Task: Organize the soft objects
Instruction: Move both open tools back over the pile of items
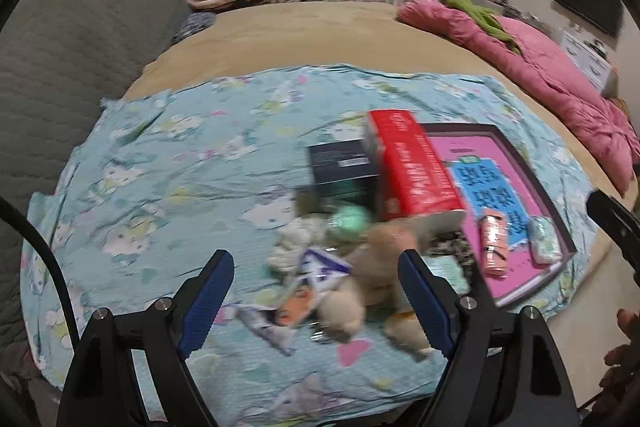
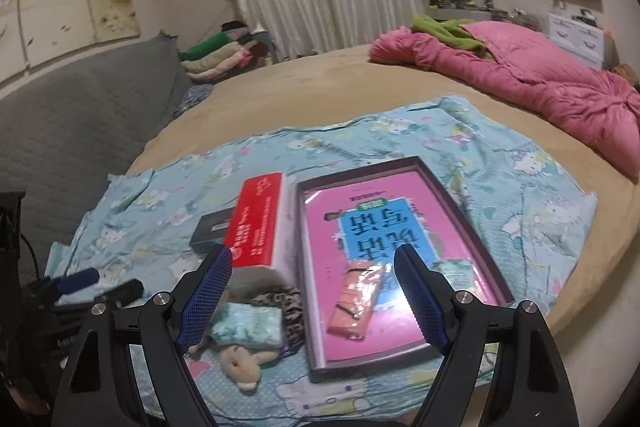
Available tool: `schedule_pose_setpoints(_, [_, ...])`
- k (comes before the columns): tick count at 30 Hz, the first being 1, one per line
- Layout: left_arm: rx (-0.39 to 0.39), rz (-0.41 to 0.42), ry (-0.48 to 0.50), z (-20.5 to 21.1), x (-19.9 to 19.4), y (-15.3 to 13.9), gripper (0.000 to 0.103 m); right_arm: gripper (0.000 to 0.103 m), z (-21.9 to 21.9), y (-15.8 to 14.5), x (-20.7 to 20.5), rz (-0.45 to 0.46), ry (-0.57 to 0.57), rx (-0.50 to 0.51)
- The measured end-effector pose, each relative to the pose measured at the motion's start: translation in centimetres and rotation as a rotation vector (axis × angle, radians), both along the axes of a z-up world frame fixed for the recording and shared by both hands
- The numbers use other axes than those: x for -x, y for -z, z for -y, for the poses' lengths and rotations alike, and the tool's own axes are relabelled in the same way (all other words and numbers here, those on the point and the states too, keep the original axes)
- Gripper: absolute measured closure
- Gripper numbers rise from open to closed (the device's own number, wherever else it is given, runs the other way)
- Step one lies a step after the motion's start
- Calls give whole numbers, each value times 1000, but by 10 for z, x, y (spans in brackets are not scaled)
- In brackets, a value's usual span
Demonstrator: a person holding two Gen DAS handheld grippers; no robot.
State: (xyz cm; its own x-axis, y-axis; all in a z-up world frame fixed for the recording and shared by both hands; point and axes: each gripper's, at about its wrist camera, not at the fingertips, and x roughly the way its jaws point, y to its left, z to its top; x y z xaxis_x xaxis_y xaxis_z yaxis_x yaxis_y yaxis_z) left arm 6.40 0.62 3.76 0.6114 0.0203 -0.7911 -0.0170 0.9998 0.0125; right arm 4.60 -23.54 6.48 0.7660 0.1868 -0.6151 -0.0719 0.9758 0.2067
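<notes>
Two packets point(image 2: 352, 301) lie in the tray point(image 2: 472, 211) ahead; the toys point(image 1: 360, 283) between my empty, spread left jaws remain unsorted.

Left gripper point(image 1: 316, 281) jaws spread wide, nothing held. Right gripper point(image 2: 314, 277) likewise wide apart, empty.

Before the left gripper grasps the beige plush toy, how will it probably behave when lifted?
The beige plush toy looks stuffed and fuzzy, so it would probably squash between the pads and sag, not stay stiff. It seems light. Lying in a pile against the white plush, it may drag neighbours along.
</notes>
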Motion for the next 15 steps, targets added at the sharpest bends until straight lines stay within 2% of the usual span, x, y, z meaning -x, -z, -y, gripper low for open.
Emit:
schedule_pose_setpoints(7, [12, -2, -55, -44, 9, 3, 19, 19, -25, 5, 2, -13, -69, 22])
schedule_pose_setpoints(13, [20, -29, -69, -65, 15, 19, 19, 19, -44, 11, 3, -27, -117, 28])
schedule_pose_setpoints(15, [48, -49, -74, -72, 16, 26, 19, 19, -51, 14, 4, -32, -132, 32])
